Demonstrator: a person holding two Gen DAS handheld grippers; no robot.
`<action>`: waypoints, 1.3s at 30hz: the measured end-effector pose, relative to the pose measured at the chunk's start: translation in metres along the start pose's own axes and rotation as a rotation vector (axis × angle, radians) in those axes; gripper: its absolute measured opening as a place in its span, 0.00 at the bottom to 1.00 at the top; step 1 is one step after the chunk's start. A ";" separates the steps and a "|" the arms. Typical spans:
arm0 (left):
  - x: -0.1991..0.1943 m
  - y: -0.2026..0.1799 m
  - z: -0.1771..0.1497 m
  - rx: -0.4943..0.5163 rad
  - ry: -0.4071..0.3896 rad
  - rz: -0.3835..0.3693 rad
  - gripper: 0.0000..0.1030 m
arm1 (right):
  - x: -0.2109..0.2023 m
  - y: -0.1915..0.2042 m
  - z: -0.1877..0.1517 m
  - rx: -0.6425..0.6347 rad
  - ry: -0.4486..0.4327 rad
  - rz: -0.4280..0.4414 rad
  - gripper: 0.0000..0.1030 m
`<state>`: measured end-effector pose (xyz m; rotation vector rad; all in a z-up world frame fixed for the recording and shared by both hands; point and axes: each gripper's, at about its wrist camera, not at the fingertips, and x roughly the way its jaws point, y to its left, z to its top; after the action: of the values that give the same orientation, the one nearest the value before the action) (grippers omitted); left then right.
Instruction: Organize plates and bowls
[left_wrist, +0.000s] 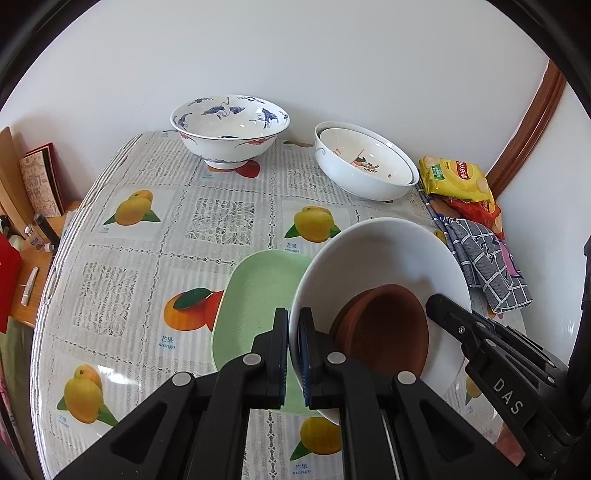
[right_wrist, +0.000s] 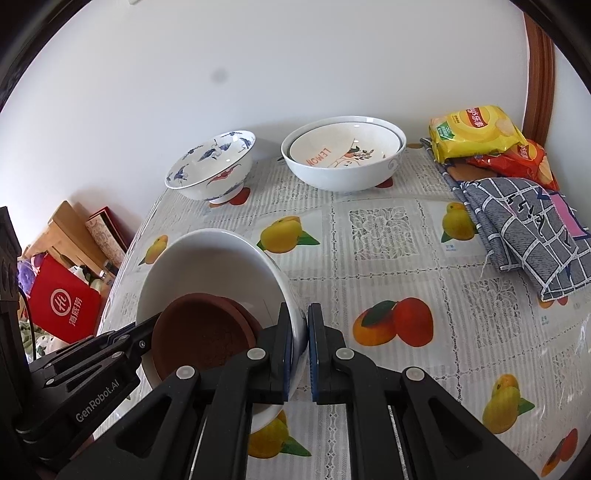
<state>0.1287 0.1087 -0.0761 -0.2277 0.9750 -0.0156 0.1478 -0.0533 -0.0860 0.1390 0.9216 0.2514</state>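
Bowl (left_wrist: 384, 258), plain white, hangs tilted above the table (left_wrist: 122, 254), gripped by both grippers on opposite sides of its rim. Inside it lie brown clay saucers (left_wrist: 384, 332), stacked and slid toward the low side. The left gripper (left_wrist: 293, 354) points steeply down, its jaws all but closed, pinching the bowl's left rim between the pads. The right gripper (right_wrist: 300, 350) slants down likewise, jaws nearly closed on the right rim; in the left view its black finger reaches in from the right, beside the saucers. Under the bowl's left edge a green plate (left_wrist: 255, 295) lies flat on the table, partly hidden by the bowl and the left gripper. At the far side of the table stands a crane bowl (left_wrist: 229, 129), white with blue birds, upright and well apart from the held bowl. To its right sits a wide white bowl (left_wrist: 362, 181) with a smaller one nested inside (right_wrist: 343, 147), printed with letters and a sprig. Near the right edge lie a yellow chip bag (right_wrist: 476, 133), a red bag (right_wrist: 517, 158) partly under it, and a folded checked cloth (right_wrist: 524, 236). Off the table's left edge are a red box (right_wrist: 62, 302) and other clutter.
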 end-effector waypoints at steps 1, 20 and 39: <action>0.001 0.002 0.000 -0.003 0.002 0.001 0.06 | 0.002 0.002 0.000 -0.003 0.002 0.001 0.08; 0.036 0.029 -0.005 -0.049 0.067 0.018 0.06 | 0.049 0.013 -0.006 -0.023 0.082 0.017 0.08; 0.037 0.038 0.000 -0.053 0.071 0.032 0.07 | 0.064 0.016 0.001 -0.028 0.141 0.053 0.08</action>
<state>0.1461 0.1414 -0.1134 -0.2616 1.0507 0.0319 0.1832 -0.0201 -0.1309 0.1211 1.0548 0.3263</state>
